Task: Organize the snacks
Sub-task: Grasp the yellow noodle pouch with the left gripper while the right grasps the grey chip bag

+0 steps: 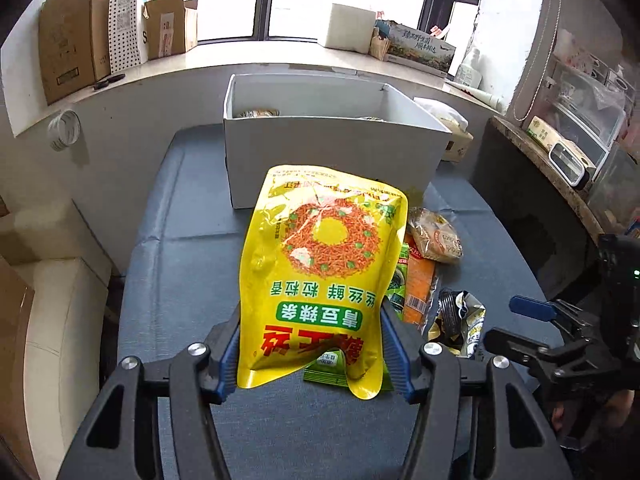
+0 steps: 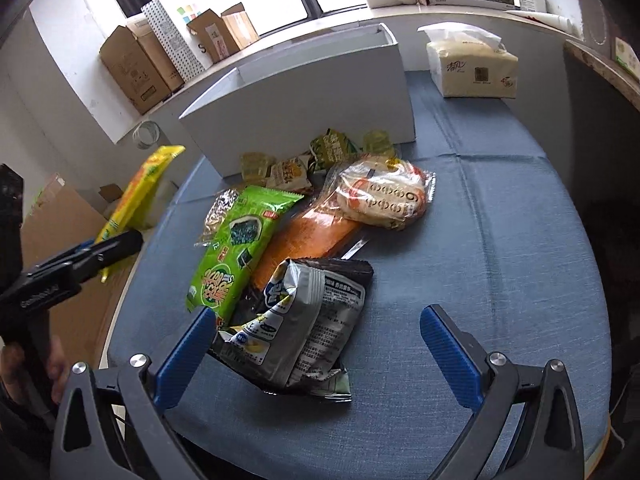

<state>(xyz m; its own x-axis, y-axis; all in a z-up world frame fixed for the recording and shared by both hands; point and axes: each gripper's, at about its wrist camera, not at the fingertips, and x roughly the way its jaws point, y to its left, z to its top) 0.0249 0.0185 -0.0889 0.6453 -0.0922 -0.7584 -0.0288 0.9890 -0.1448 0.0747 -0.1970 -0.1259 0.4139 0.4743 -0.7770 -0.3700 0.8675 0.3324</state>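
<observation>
left gripper (image 1: 314,354) black plastic arms with triangular cut-outs, silver round screws at the joints, blue ribbed finger pads (image 1: 394,354), right gripper (image 2: 320,344) same build (small white lettering on one black arm, unreadable), bare-skinned hand (image 2: 52,364)

We see a glossy yellow plastic pouch (image 1: 320,276) with creased, light-catching film, pinched between the ribbed blue pads (image 1: 230,354) of the left gripper (image 1: 314,354), whose arms look like matt black plastic with shiny metal screws. The table cover (image 2: 480,240) is matt blue woven cloth with pressed fold lines. Near the right gripper (image 2: 320,344) lies a crinkled silver foil packet (image 2: 304,320), with a glossy green wrapper (image 2: 236,256) to its left and clear shiny film over a round cake (image 2: 380,196) further off. The white box (image 2: 304,100) looks smooth and matt; the far cartons (image 2: 132,68) are plain brown cardboard.
</observation>
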